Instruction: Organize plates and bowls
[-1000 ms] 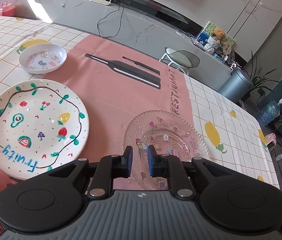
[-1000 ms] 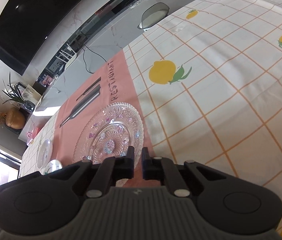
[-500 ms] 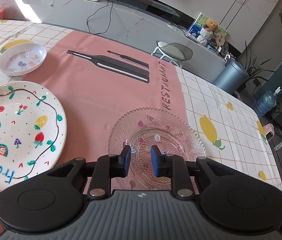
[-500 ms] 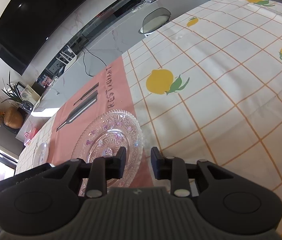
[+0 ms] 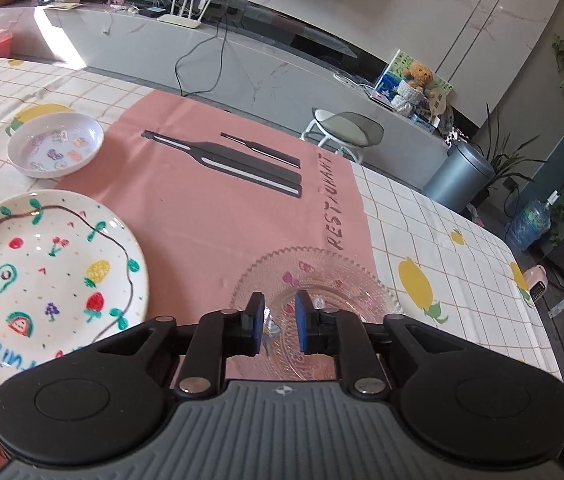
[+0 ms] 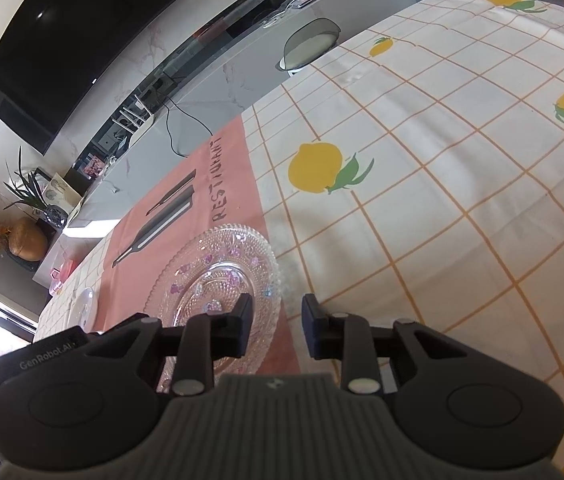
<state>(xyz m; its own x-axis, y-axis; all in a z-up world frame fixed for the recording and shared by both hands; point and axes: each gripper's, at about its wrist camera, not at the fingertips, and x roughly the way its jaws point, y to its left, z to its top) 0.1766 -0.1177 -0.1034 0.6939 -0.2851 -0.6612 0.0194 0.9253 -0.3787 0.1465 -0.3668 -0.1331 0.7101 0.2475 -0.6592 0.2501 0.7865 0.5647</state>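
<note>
A clear glass plate [image 5: 333,284] with small stickers lies on the pink mat; it also shows in the right wrist view [image 6: 218,276]. My left gripper [image 5: 278,320] is open and empty, hovering over the plate's near edge. My right gripper [image 6: 276,318] is open and empty, its jaws standing either side of the plate's right rim. A white plate painted with fruit [image 5: 42,280] lies to the left. A small white bowl [image 5: 56,150] with stickers sits behind it.
A pink mat [image 5: 210,216] with "RESTAURANT" print covers the table's middle. A checked lemon tablecloth [image 6: 441,184] spreads to the right. A stool [image 5: 345,128] and a grey bin [image 5: 457,176] stand beyond the table's far edge.
Both grippers have opened from nearly shut. The right gripper's jaws now straddle the glass plate's rim. The left gripper has drifted slightly over the plate's near edge.
</note>
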